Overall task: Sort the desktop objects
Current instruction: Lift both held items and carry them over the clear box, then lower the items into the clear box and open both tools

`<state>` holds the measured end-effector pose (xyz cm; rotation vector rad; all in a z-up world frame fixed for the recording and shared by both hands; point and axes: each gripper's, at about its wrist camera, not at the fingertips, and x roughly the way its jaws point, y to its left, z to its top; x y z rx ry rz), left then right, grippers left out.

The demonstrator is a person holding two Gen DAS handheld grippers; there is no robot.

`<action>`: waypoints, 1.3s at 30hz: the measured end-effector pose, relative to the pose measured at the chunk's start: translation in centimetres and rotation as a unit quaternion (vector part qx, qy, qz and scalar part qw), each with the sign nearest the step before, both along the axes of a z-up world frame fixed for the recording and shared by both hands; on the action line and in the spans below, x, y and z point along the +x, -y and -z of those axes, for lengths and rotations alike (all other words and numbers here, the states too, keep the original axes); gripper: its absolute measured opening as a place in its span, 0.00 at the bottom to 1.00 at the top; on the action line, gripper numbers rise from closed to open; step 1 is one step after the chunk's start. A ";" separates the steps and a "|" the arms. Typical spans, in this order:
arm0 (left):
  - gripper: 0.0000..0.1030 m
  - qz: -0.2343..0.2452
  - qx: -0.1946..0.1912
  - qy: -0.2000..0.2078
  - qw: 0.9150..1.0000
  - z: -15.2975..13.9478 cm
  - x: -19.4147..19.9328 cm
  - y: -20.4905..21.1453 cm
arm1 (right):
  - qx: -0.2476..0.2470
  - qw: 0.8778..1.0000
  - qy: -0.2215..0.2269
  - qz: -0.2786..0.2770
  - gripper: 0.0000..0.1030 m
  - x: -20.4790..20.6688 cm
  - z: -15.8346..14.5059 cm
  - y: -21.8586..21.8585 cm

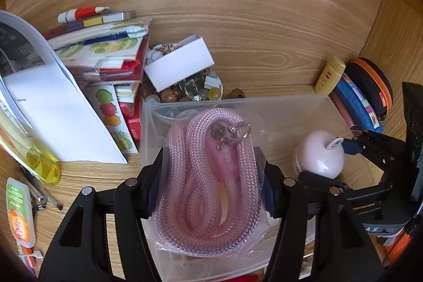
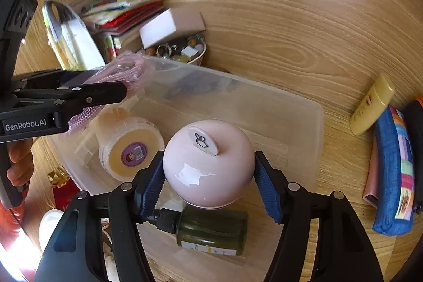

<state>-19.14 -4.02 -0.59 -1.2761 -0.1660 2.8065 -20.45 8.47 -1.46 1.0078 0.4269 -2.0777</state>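
My left gripper (image 1: 211, 181) is shut on a clear bag holding a coiled pink rope lanyard (image 1: 208, 176) with a metal clasp, held over the clear plastic bin (image 1: 264, 102). It also shows in the right wrist view (image 2: 124, 86) at the left. My right gripper (image 2: 208, 176) is shut on a round pale pink container (image 2: 208, 163) with a white tab, held above the bin (image 2: 304, 110). That container also shows in the left wrist view (image 1: 320, 155). Inside the bin lie a dark green bottle (image 2: 211, 229) and a round yellowish tub (image 2: 129, 147).
A stack of books and papers (image 1: 100, 49) sits at the left, with a white box (image 1: 179, 65) over a bowl of beads (image 1: 190, 93). A yellow tube (image 1: 329, 74), blue pouch (image 1: 357, 102) and black-orange case (image 1: 370, 81) lie at the right. Pens and a tube (image 1: 19, 213) lie front left.
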 end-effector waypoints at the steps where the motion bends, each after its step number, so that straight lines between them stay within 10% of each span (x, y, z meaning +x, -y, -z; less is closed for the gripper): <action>1: 0.57 0.003 0.000 0.003 1.000 0.1 0.0 -0.1 | 0.003 1.000 0.003 -0.005 0.60 0.0 0.1 0.2; 20: 0.80 0.032 0.005 -0.024 0.999 0.0 1.2 0.0 | 0.030 0.999 0.027 -0.014 0.60 -0.4 0.9 1.8; 39: 0.87 0.000 -0.036 -0.075 0.997 -2.6 7.2 0.3 | -0.026 0.997 -0.075 0.013 0.74 5.0 -4.3 -4.8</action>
